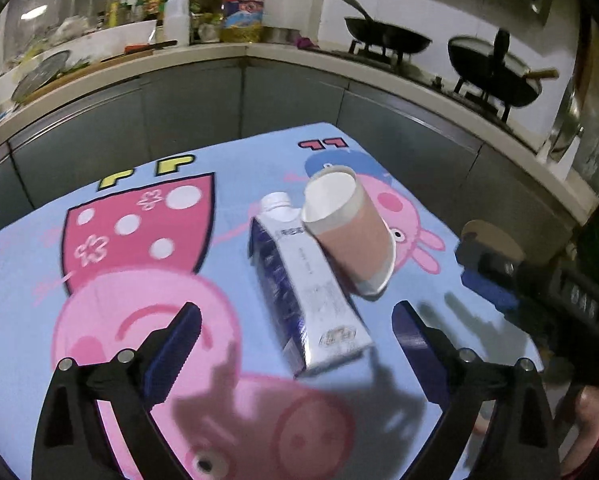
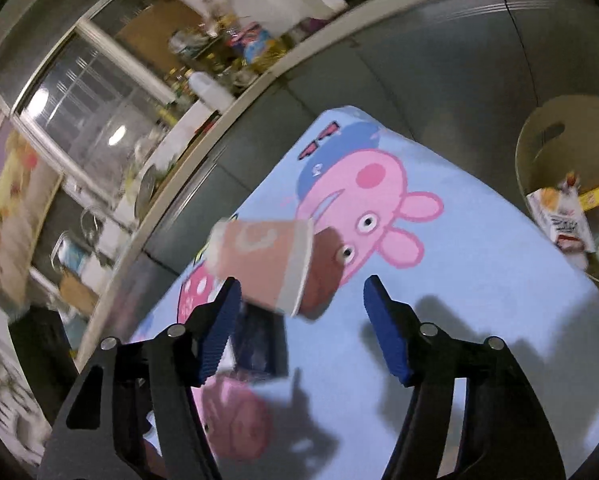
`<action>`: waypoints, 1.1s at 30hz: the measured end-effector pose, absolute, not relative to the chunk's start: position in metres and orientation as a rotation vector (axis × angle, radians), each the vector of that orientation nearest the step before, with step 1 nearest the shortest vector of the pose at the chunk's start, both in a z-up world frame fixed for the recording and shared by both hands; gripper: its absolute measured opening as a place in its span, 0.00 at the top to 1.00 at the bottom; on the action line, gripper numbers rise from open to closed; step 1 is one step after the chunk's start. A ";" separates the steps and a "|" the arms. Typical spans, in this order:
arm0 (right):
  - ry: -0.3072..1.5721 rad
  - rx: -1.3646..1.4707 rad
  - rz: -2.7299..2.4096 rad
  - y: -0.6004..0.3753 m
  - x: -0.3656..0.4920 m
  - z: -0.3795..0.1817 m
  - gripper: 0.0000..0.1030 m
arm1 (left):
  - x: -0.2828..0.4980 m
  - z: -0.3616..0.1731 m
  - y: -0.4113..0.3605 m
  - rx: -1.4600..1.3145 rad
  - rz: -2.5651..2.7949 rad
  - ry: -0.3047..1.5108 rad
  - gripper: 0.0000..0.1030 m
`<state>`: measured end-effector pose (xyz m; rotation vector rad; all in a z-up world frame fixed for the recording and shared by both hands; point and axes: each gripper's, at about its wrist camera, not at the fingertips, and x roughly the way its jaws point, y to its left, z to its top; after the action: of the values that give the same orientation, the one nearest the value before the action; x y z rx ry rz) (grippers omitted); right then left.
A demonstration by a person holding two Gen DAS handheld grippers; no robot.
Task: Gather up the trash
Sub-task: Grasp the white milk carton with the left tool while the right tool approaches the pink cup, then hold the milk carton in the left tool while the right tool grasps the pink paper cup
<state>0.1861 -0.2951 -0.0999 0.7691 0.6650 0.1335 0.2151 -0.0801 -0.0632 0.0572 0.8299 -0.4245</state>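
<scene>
Two pieces of trash remain on the blue cartoon-print worktop, while the round beige waste bin beside it already holds wrappers. A white-and-blue milk carton lies flat between the left gripper's wide, empty jaws. A brown paper cup, tipped over against the carton, lies just ahead of the right gripper's parted, empty jaws.

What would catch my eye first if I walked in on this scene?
Probably the bright blue cartoon-pig cloth covering the table, with a paper cup lying on its side against a white drink carton in the middle. Two pairs of open, blue-padded tongs reach toward them: the left tongs straddle the carton's end, and the right tongs hover by the cup. A beige bin of rubbish waits off the table's right edge.
</scene>
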 end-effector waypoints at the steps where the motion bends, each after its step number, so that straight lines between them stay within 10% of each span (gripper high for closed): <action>1: 0.674 0.797 0.139 -0.300 0.197 -0.106 0.43 | 0.219 -0.067 -0.086 0.074 -0.414 0.832 0.11; 6: 0.723 0.846 0.176 -0.300 0.235 -0.125 0.55 | 0.234 -0.086 -0.105 0.135 -0.392 0.861 0.40; 12: 0.747 0.807 0.251 -0.277 0.247 -0.128 1.00 | 0.222 -0.086 -0.083 0.106 -0.386 0.847 0.50; 20: 0.808 0.650 0.386 -0.211 0.210 -0.114 0.99 | 0.183 -0.087 -0.008 0.032 -0.297 0.854 0.51; 33: 0.698 0.294 0.258 -0.164 0.198 -0.063 0.36 | 0.156 -0.087 0.070 -0.035 -0.171 0.842 0.51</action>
<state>0.1979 -0.1642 -0.0628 0.2937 0.6978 0.2581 0.1558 0.0700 -0.0867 -0.0353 0.8418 -0.1713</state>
